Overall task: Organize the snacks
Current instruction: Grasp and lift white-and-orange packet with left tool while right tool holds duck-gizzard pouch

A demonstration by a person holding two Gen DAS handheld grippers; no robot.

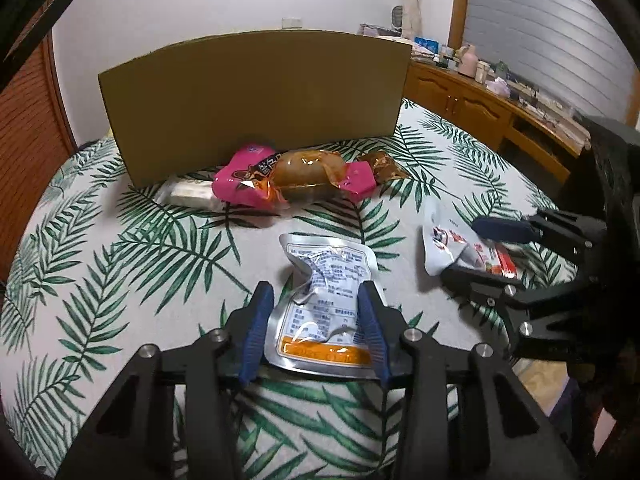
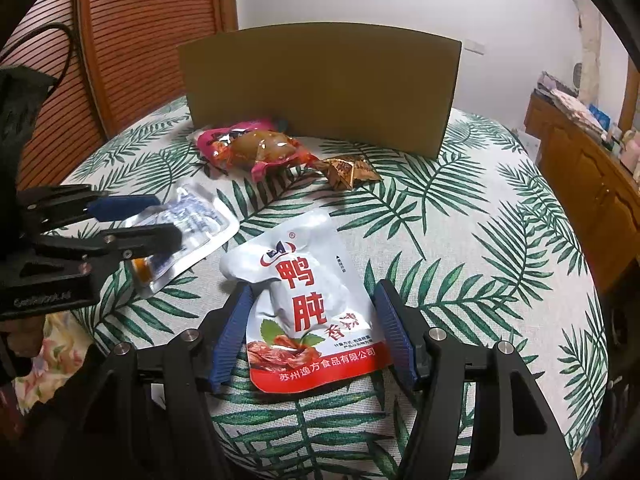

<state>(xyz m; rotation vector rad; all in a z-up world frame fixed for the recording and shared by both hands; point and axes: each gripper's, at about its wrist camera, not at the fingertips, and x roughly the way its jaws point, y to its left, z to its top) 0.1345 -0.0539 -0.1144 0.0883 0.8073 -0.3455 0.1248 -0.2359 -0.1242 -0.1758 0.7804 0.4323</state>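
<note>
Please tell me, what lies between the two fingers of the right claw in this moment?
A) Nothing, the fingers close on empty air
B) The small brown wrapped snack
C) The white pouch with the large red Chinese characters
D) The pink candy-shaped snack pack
C: in the right wrist view the white pouch with red characters lies flat on the leaf-print tablecloth between the spread blue fingers of the right claw, which do not yet press on it.
</note>
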